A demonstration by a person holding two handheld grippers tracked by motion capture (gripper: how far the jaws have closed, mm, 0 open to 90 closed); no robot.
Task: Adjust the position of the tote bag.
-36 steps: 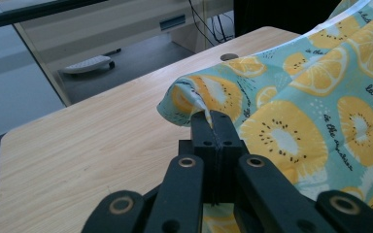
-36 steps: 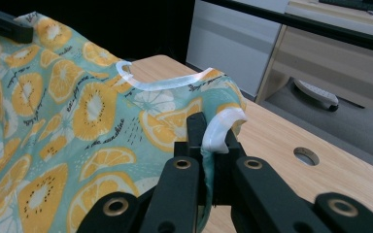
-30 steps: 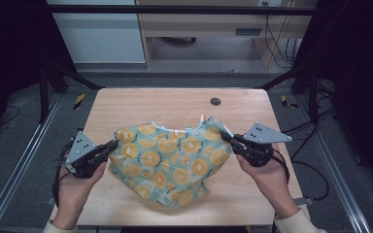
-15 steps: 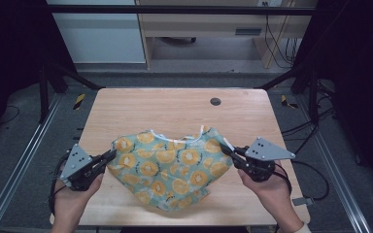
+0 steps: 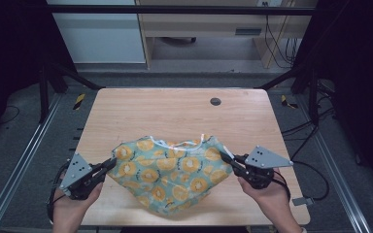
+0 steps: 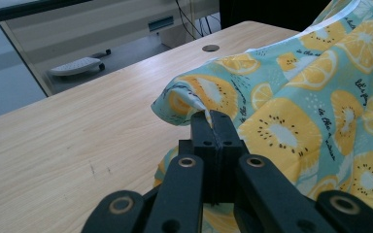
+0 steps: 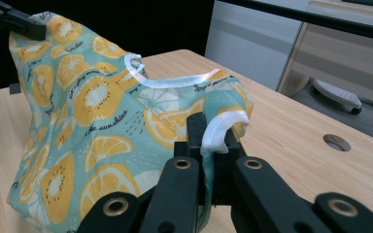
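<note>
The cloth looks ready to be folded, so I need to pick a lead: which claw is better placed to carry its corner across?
Right, narrowly. The right claw pinches the cloth at its ribboned corner; the left claw grips a plain edge. Both are shut on it.

The cloth point(image 6: 320, 121) runs off the left gripper view's right and top edges. Its small black print is too small to read from above. The person's forearms are cut off at the high view's bottom edge.

High view overhead facing forward, gripper views close, sharing cloth point(image 5: 170, 172), seemingly.
</note>
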